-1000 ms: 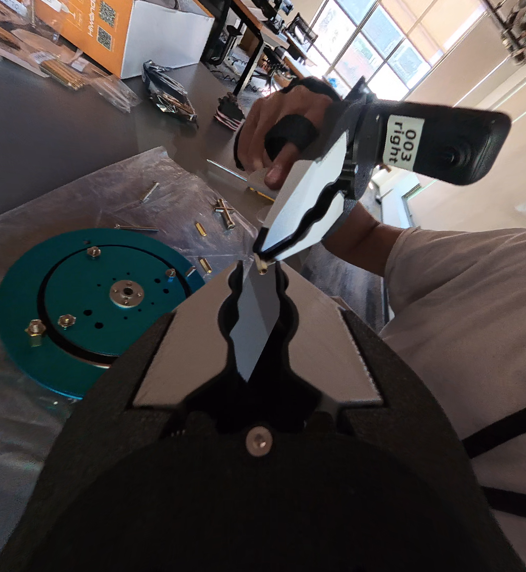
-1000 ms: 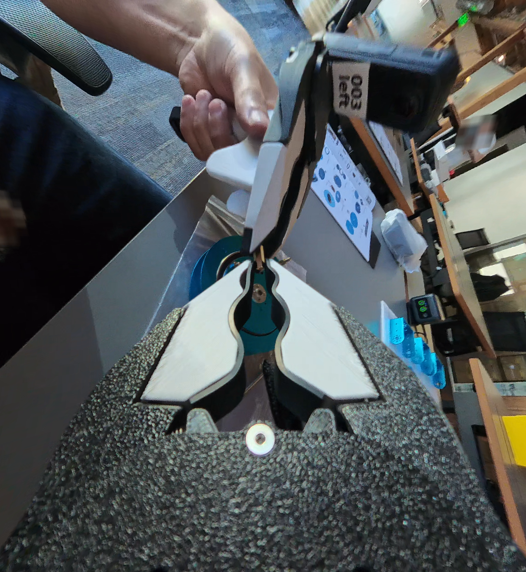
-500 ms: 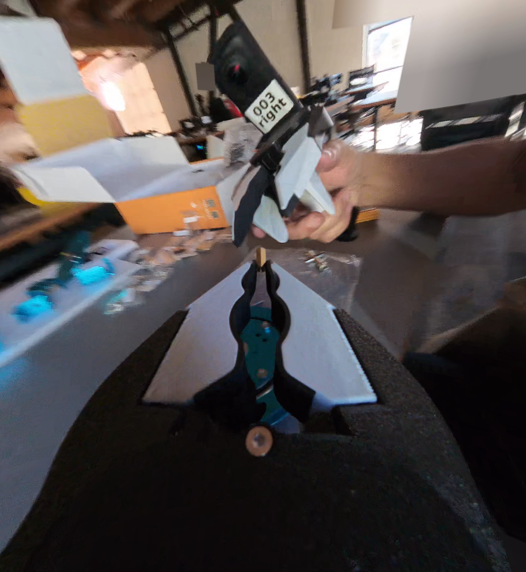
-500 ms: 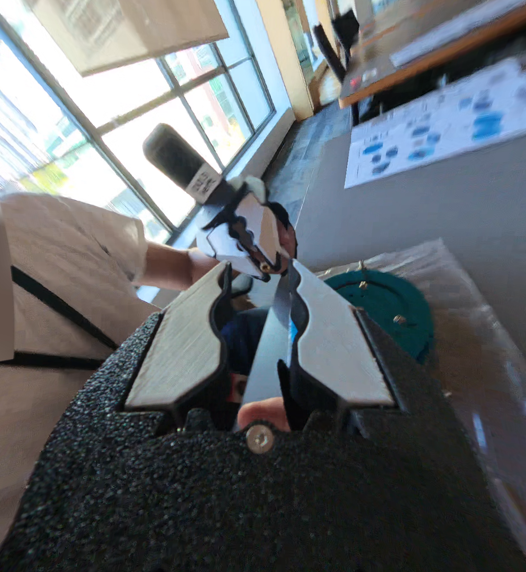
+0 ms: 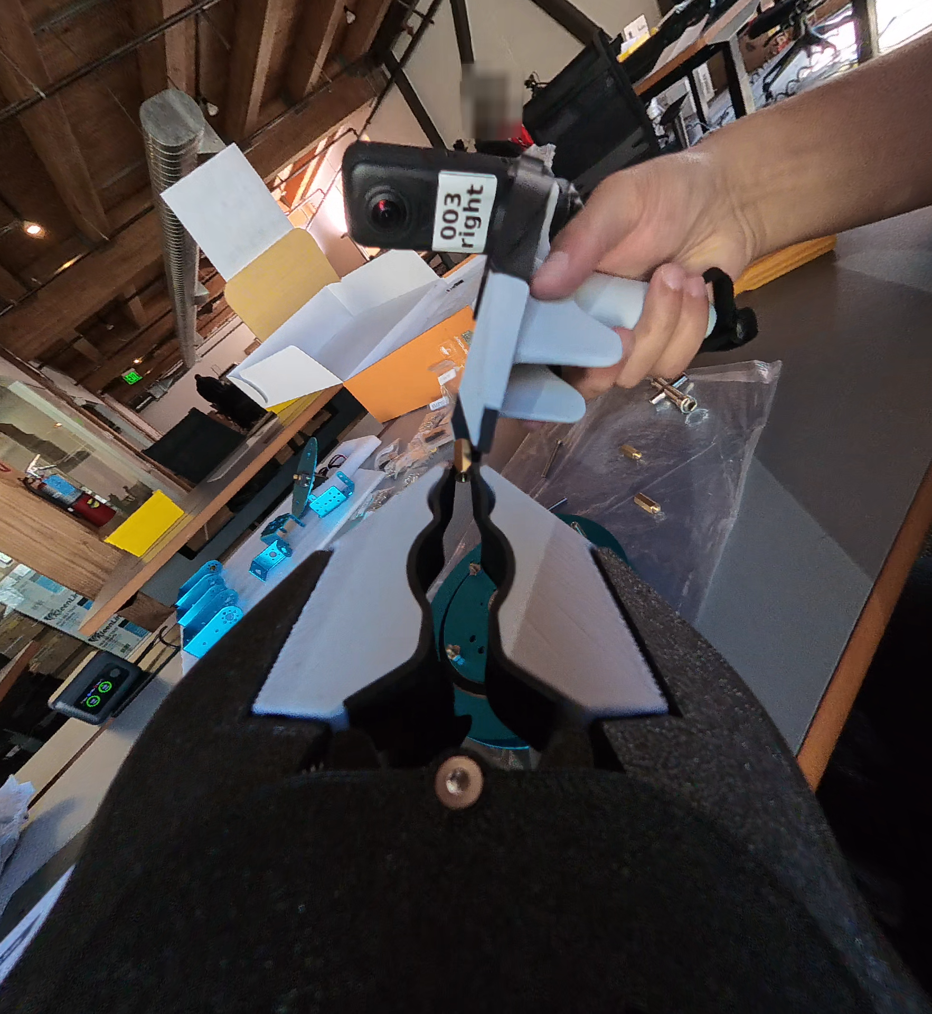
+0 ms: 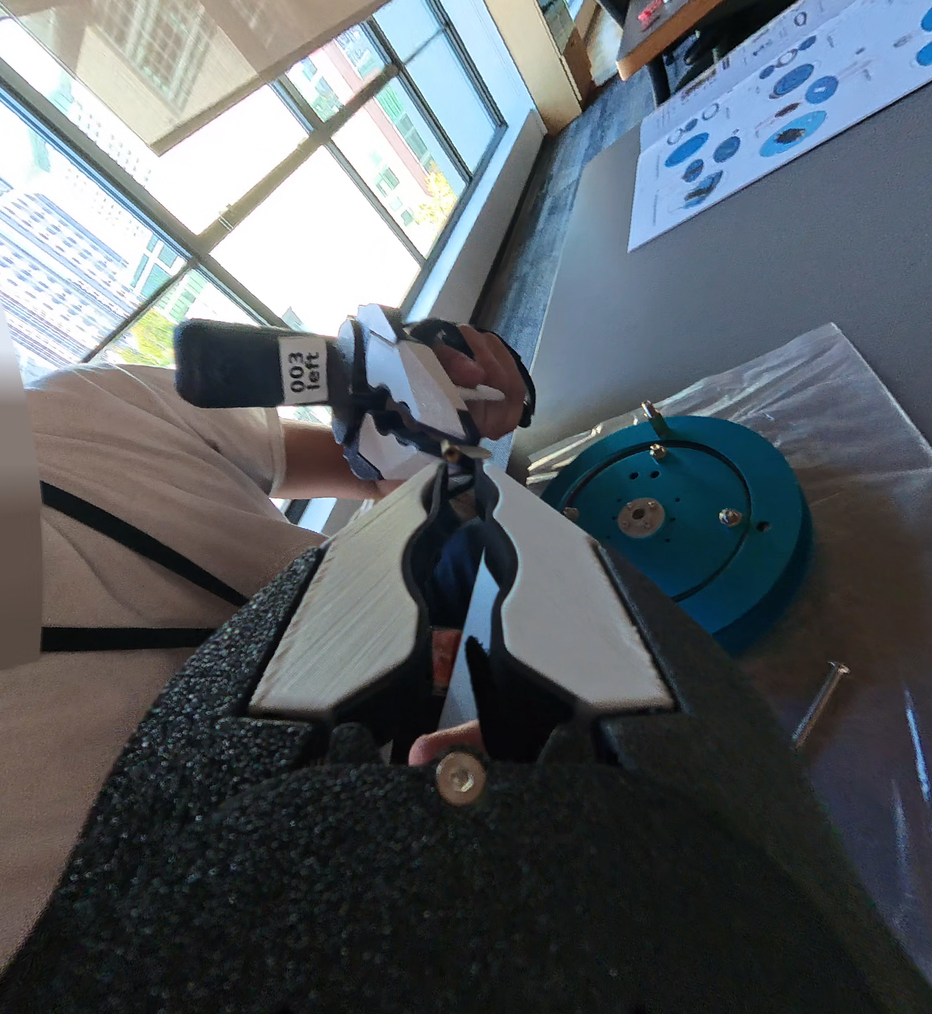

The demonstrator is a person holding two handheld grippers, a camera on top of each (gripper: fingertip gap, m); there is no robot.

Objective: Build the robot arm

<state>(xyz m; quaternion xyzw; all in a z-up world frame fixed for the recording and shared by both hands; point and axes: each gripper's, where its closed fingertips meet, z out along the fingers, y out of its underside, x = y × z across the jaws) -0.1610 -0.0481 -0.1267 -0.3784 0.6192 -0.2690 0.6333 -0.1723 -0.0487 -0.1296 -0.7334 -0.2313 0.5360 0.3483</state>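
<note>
My left gripper [image 5: 461, 478] is shut on the lower end of a small brass hex standoff [image 5: 463, 456] and holds it in the air above the table. The standoff points at my right gripper [image 5: 472, 441], whose tips stand narrowly apart around its free end without plainly pressing on it. In the right wrist view my right gripper [image 6: 457, 467] shows a slim gap between its tips. The left gripper [image 6: 452, 447] meets it there with the standoff's round end [image 6: 451, 451] just beyond. A teal metal disc [image 6: 782, 494] with several brass standoffs and nuts lies below on a clear plastic sheet [image 6: 864, 439].
Loose brass standoffs [image 5: 631, 452] and a cross wrench [image 5: 672, 392] lie on the plastic sheet [image 5: 688, 527]. A long screw [image 6: 820, 705] lies near the disc. An orange box [image 5: 408, 373] and blue brackets [image 5: 205, 603] stand behind. A printed sheet [image 6: 782, 110] lies farther off. The table edge [image 5: 864, 631] runs at the right. Both grippers' tips are close together, under 4 cm apart. Both grippers' tips are roughly 11 centimeters from the teal metal disc [image 6: 782, 494].
The standoff passed from my right gripper to my left: the left shut on it, the right opened wide and has now narrowed around its free end. Both grippers turned in the air.
</note>
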